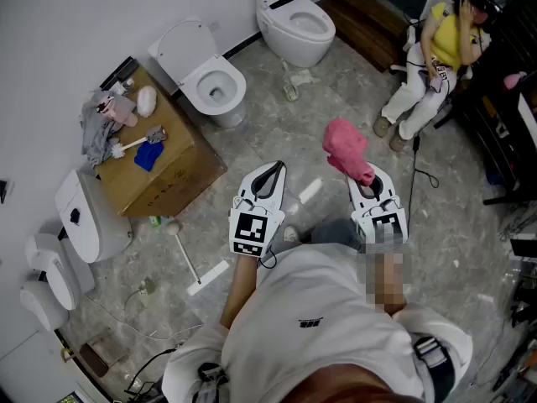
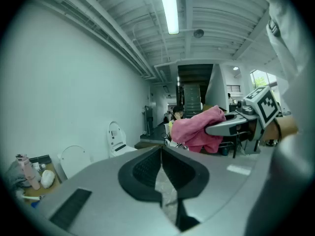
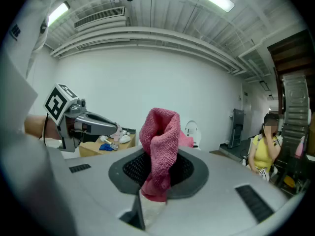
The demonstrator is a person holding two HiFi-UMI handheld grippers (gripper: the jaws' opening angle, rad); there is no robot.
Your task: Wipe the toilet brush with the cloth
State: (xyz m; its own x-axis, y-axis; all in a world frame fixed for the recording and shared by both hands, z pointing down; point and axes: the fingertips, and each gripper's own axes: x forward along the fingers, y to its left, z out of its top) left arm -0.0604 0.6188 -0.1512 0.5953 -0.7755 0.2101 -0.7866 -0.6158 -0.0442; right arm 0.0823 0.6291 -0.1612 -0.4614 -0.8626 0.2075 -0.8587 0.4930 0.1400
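Loads of grey marbled floor (image 1: pixel 277 141) in the head view, and that's where most of the trouble is. At the far side are a white toilet with its lid up (image 1: pixel 210 82) and a second white toilet (image 1: pixel 295 25) to its right. A brown cardboard box (image 1: pixel 180 170) sits at the left with odds and ends on top. Far right, a seated person in a yellow top (image 1: pixel 436 49).

Both tools are held up near the body. The left tongs (image 1: pixel 270 175) are closed together with nothing between them. The right tongs (image 1: pixel 367 181) are clamped on a pink terry cloth (image 1: pixel 346 148), which bunches up past the tips.

What I take for the toilet brush (image 1: pixel 183 250), white with a long thin handle, lies flat on the floor just near the box's near corner. It's well apart from both tongs, off to the left. So no wiping yet, imo.

What could go wrong:
- That handle is skinny and lying flat, so the left tongs could easily nudge it and roll it away instead of catching it.
- The cloth looks pinched at one small spot, so hard rubbing might drag it out.
- A smaller white brush (image 1: pixel 126 147) lies on the box, so grabbing the wrong one is possible.
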